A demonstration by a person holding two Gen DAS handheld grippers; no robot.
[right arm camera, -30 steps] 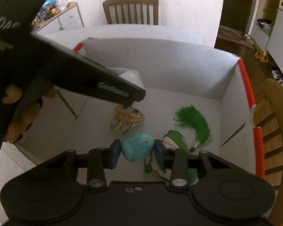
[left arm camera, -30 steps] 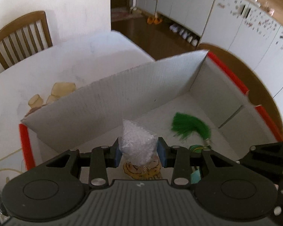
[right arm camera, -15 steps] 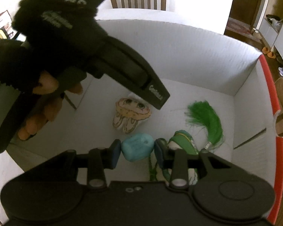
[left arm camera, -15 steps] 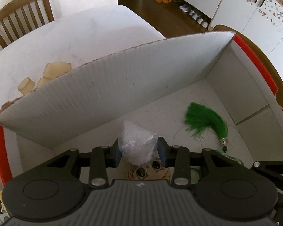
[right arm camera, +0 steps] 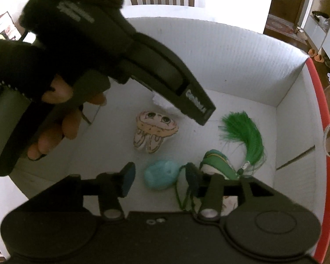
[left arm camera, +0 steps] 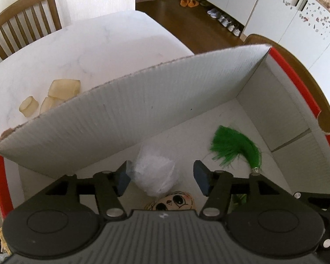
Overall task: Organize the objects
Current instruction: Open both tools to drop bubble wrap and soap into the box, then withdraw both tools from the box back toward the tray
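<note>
Both jaws have just been opening, our left tool (left arm camera: 161,177) and right tool (right arm camera: 159,177) released, but the plastic bag (left arm camera: 154,172) possibly clings to one pad and lifts out of the box (left arm camera: 121,114).

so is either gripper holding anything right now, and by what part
Nothing is held. The left gripper has just opened off the clear plastic bag; the right gripper has just opened off the teal lump.

Between my left fingers (left arm camera: 161,179) lies the plastic bag (left arm camera: 154,173), against the left pad and clear of the right, inside the box (left arm camera: 129,114). The jellyfish toy (left arm camera: 173,201) lies below it, the tassel (left arm camera: 235,148) beyond my right pad. My right fingers (right arm camera: 160,178) straddle the soft lump (right arm camera: 161,174); the figurine (right arm camera: 216,167) lies right of it.
</note>
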